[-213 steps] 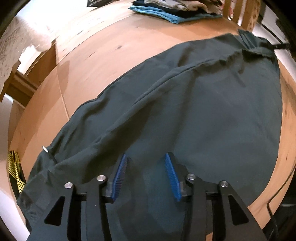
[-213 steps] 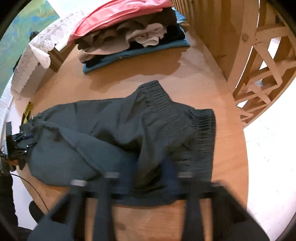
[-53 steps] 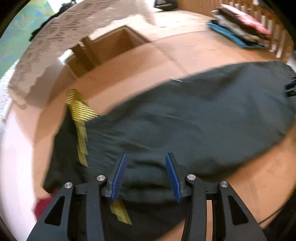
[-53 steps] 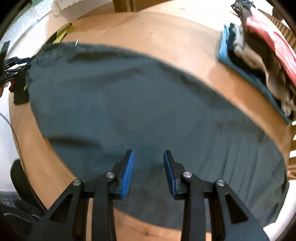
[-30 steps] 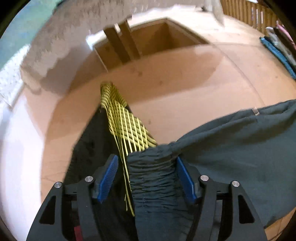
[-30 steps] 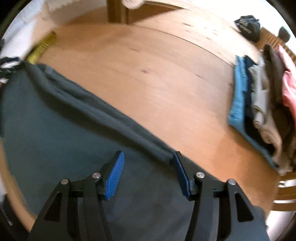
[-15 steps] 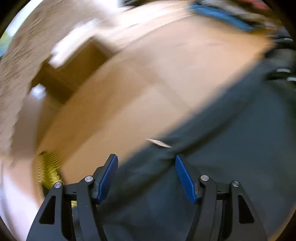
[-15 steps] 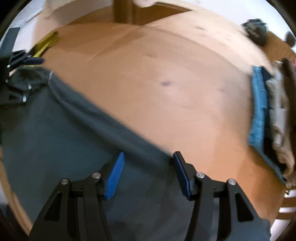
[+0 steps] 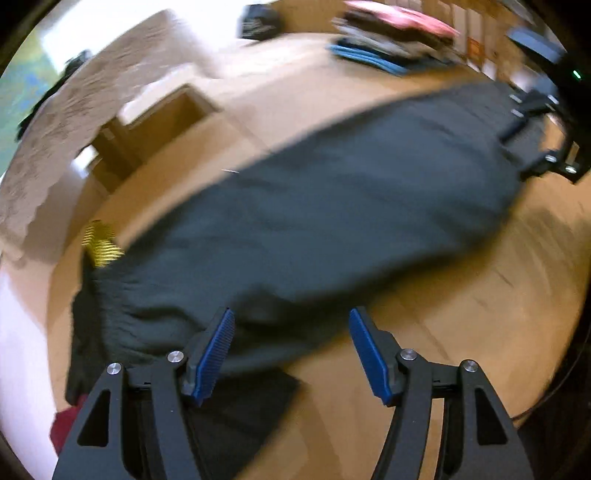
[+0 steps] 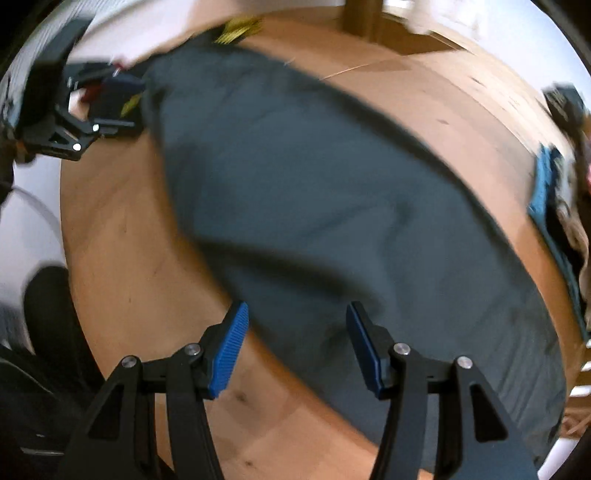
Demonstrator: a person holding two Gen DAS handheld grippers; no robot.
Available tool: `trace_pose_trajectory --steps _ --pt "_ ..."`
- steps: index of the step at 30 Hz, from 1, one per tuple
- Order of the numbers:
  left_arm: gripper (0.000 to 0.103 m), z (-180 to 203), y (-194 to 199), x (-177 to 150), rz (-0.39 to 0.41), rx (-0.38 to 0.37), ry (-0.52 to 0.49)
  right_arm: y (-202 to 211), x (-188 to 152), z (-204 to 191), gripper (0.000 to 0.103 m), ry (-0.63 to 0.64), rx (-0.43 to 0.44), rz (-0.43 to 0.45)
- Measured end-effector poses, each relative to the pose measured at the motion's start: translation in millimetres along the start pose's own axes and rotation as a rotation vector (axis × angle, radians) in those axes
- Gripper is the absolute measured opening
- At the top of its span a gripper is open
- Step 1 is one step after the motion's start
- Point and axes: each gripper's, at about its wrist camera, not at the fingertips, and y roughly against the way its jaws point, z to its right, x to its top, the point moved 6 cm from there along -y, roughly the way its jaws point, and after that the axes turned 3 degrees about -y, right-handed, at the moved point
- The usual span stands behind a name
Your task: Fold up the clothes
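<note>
While both grippers gape, trousers (image 9: pixel 332 221) flat on table (image 9: pixel 480 314)

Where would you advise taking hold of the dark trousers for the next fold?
Probably the dark trousers at the near long edge, coming in low from the table's front: the right gripper already straddles that edge, open, and the cloth lies flat there.

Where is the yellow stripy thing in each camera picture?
Left wrist view: the yellow striped cloth is at the left, by the end of the dark green trousers.
Right wrist view: it peeks out at the top edge, beyond the trousers.
Shared landmark: the stack of folded clothes on the wooden table.
</note>
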Motion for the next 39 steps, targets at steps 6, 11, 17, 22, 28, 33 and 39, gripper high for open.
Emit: trace_pose_trajectory --steps 6,11,17,22,28,33,39 --pt "0.063 55 -9 4 -0.012 -0.05 -0.077 -24 8 -33 0.054 0.222 -0.189 0.013" --pt "0.063 62 -6 7 -0.011 -0.066 -0.088 -28 32 -18 0.023 0.136 -0.06 -0.012" --pt "0.063 79 -13 20 -0.008 -0.107 -0.112 -22 64 18 0.009 -0.115 0.2 -0.023" --pt "0.063 102 -6 44 0.038 -0.13 -0.133 -3 59 33 0.009 -0.222 0.341 -0.026" --pt "0.061 87 -28 73 0.032 -0.022 -0.11 -18 70 36 0.009 -0.236 0.362 -0.041" --pt "0.033 53 -34 87 0.015 -0.074 -0.016 -19 82 49 0.009 -0.263 0.332 -0.019" --pt "0.035 25 -18 87 0.047 -0.055 0.056 -28 88 66 0.01 -0.284 0.271 -0.018"
